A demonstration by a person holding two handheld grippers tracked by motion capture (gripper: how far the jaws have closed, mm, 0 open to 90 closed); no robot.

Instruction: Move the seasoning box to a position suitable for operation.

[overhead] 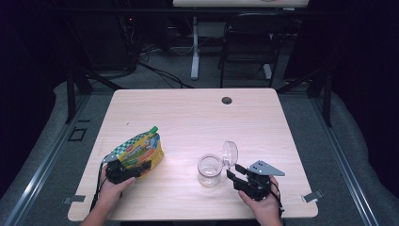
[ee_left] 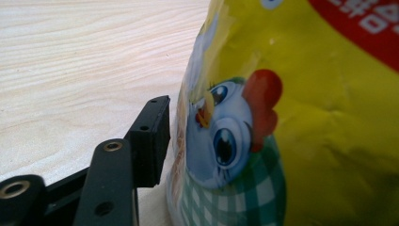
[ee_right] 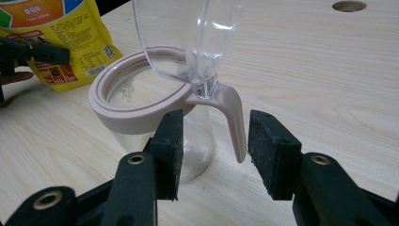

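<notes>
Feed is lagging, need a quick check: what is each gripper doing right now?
Left gripper: open at the yellow pouch; grip cannot be told.
Right gripper: open, fingers astride the jar lid's tab, not pressing.

A pale wood-grain counter (overhead: 188,117) carries the work, with a round cable hole (overhead: 227,100) near its far edge. Beyond it stands a dark chair (overhead: 249,42) beside a white desk leg (overhead: 195,47) — black cables (overhead: 155,70) trail over the grey floor (overhead: 42,155). Metal rails (overhead: 28,183) run along both sides.
</notes>
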